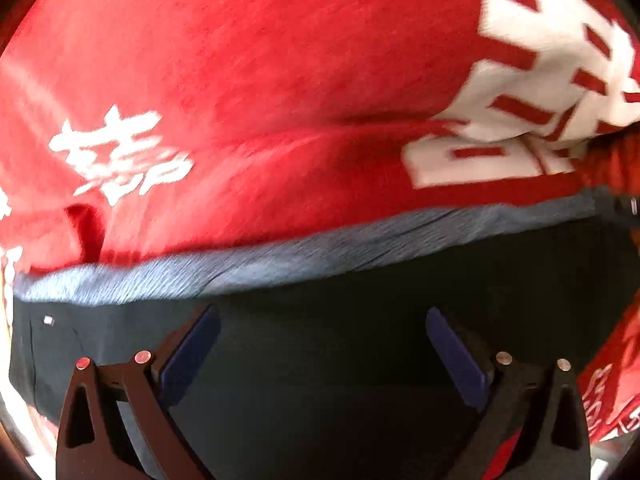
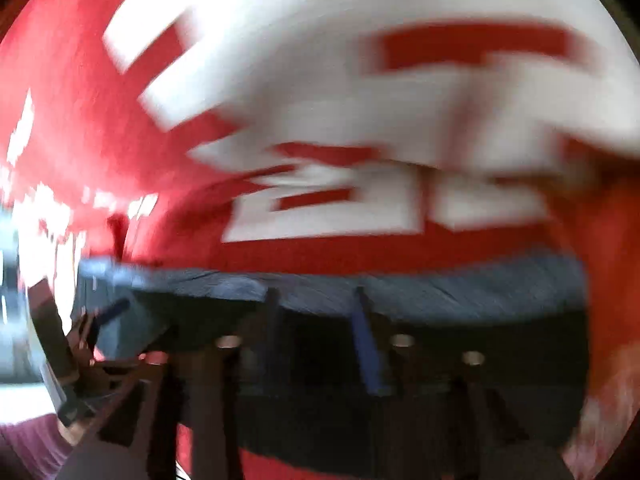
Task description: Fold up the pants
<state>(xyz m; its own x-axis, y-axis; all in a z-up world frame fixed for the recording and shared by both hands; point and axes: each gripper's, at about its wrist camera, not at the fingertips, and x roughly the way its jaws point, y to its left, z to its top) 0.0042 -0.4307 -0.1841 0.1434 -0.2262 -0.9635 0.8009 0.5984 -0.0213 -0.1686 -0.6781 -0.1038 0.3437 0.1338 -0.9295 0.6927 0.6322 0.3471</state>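
Note:
The dark pants (image 1: 320, 360) lie on a red cloth with white characters (image 1: 260, 100); their grey-blue folded edge (image 1: 280, 256) runs across the left wrist view. My left gripper (image 1: 322, 316) is open, its blue pads (image 1: 192, 356) spread just above the dark fabric, holding nothing. In the blurred right wrist view the pants (image 2: 480, 380) fill the lower half under a grey-blue edge (image 2: 460, 284). My right gripper (image 2: 316, 300) has its fingers close together, the blue pad (image 2: 368, 356) over the fabric; blur hides whether cloth is pinched.
The red cloth (image 2: 100, 120) with large white printed blocks (image 2: 360, 80) covers the surface all round the pants. The other gripper (image 2: 80, 344) shows at the left edge of the right wrist view, with a purple sleeve (image 2: 32, 440) below it.

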